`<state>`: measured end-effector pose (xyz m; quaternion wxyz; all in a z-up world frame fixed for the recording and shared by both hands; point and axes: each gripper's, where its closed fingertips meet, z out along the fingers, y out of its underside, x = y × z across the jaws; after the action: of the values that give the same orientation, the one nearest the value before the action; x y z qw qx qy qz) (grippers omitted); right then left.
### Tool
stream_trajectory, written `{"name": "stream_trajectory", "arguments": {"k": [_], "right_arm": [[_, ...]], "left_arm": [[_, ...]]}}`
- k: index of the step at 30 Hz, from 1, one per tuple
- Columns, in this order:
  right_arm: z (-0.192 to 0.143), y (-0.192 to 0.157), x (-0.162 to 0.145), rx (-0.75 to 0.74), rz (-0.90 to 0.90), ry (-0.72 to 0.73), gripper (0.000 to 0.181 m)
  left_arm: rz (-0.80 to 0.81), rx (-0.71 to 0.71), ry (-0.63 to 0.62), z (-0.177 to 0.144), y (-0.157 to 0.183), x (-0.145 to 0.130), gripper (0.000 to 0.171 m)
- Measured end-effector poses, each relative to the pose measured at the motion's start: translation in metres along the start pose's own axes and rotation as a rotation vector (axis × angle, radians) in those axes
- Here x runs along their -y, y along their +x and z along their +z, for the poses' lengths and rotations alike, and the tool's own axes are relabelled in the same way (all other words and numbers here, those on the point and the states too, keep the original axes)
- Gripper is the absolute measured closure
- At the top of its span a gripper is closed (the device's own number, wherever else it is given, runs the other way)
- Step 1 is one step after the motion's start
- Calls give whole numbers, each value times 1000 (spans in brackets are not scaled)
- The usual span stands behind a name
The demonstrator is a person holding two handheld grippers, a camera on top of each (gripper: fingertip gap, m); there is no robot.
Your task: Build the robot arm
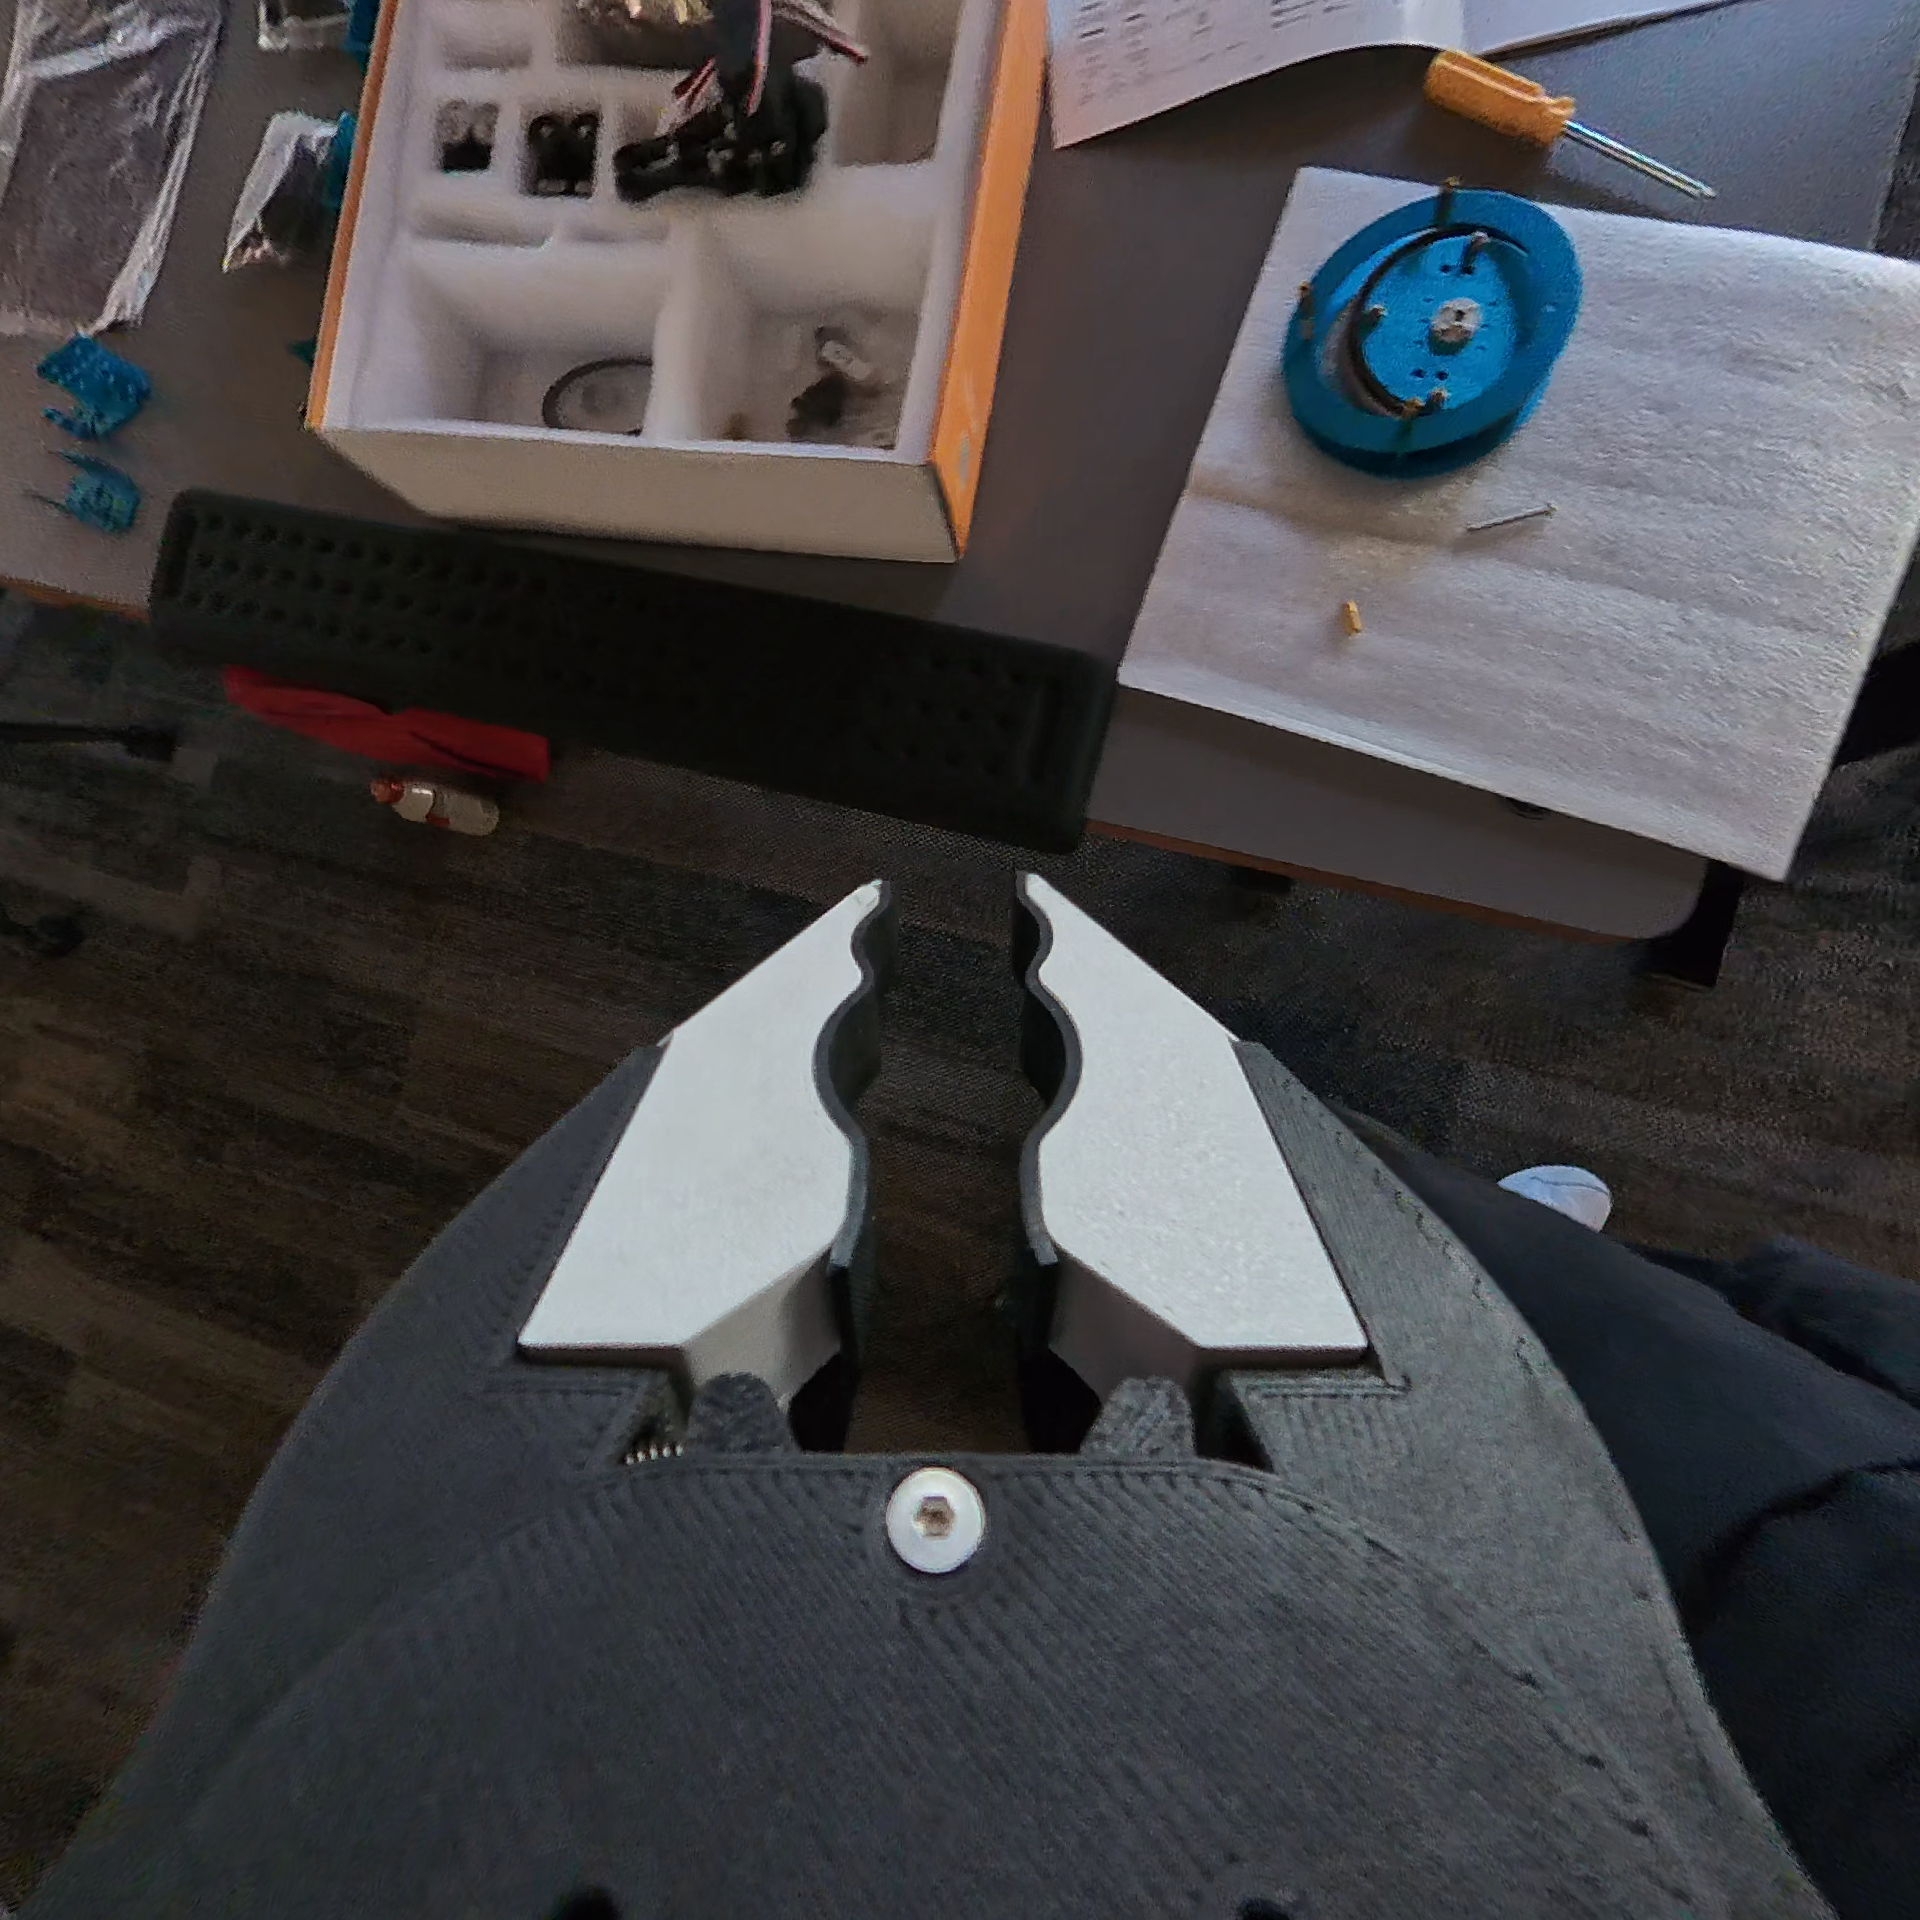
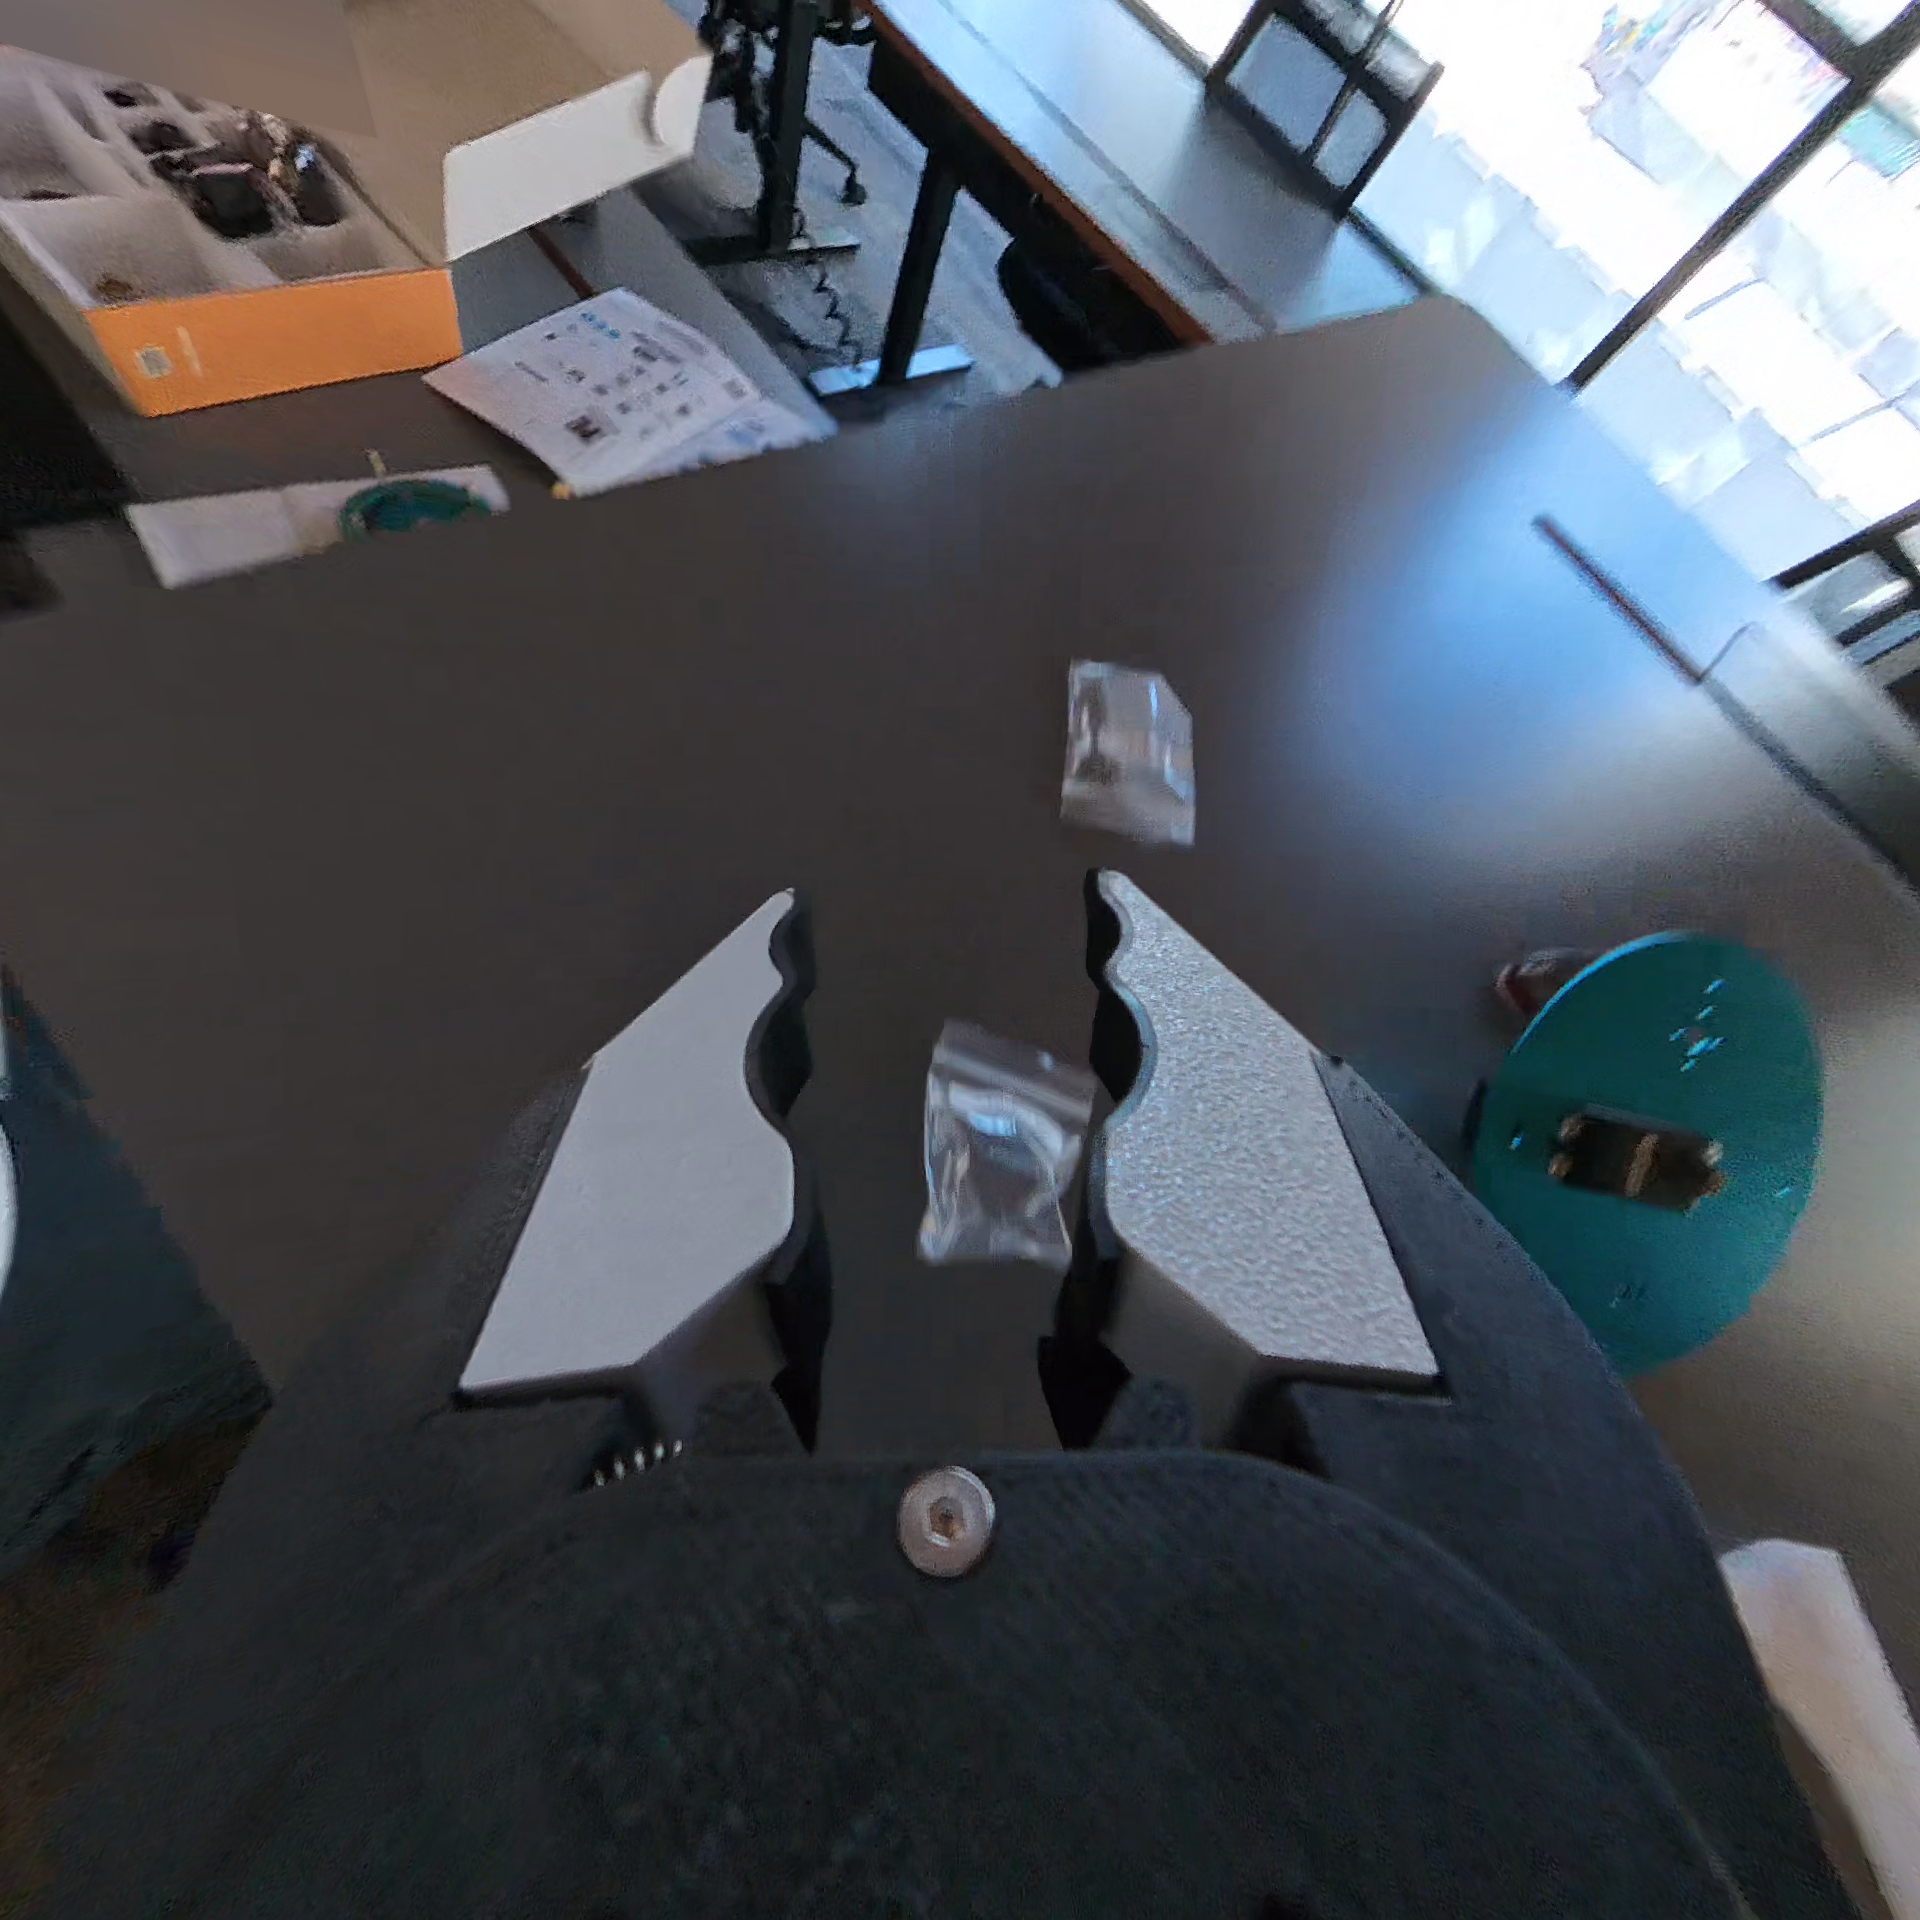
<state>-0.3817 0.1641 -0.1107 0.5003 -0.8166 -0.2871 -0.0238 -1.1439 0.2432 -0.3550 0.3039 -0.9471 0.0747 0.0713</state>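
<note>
My left gripper (image 1: 951, 883) is open and empty, held off the table over dark carpet, in front of a black perforated chair back (image 1: 623, 655). Beyond it on the table lie an orange-sided box (image 1: 665, 260) with white foam compartments and a blue round assembly (image 1: 1434, 322) on a white sheet (image 1: 1558, 582). My right gripper (image 2: 940, 894) is open and empty above the dark table. A small clear plastic bag (image 2: 997, 1143) lies on the table between its fingers, close to the right one. A second clear bag (image 2: 1127, 753) lies just beyond the fingertips. A teal disc (image 2: 1652, 1153) with a rectangular cut-out lies to the right.
A yellow-handled screwdriver (image 1: 1538, 114), a printed sheet (image 1: 1247, 52), clear bags (image 1: 94, 156) and small blue brackets (image 1: 94, 384) lie around the box. A red cloth (image 1: 384, 727) and a small bottle (image 1: 436, 805) lie below the table edge. Another table (image 2: 1091, 135) stands behind, by bright windows.
</note>
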Motion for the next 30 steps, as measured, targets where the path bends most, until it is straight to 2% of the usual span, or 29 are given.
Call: {"name": "stream_trajectory", "arguments": {"k": [4, 8, 11, 14, 18, 23, 27, 30], "right_arm": [[15, -20, 77, -126, -49, 133, 125], [50, -76, 170, -208, -25, 328, 131], [106, -143, 223, -178, 23, 422, 147], [184, -205, 252, -176, 65, 453, 153], [291, -286, 261, -17, 248, 421, 160], [411, -379, 229, 173, 239, 256, 162], [484, -443, 201, 347, 233, 172, 161], [519, -477, 187, 440, 256, 136, 161]], "left_arm": [[-58, -26, 27, 27, -51, -4, 152], [-12, -78, 93, 73, -111, 16, 152], [122, -148, 142, 121, -152, 41, 153], [283, -232, 148, 168, -182, 58, 160], [388, -377, 141, 204, -193, 80, 162], [438, -462, 200, 246, -190, 105, 164], [371, -550, 238, 276, -171, 116, 164], [334, -603, 249, 295, -156, 117, 164]]}}
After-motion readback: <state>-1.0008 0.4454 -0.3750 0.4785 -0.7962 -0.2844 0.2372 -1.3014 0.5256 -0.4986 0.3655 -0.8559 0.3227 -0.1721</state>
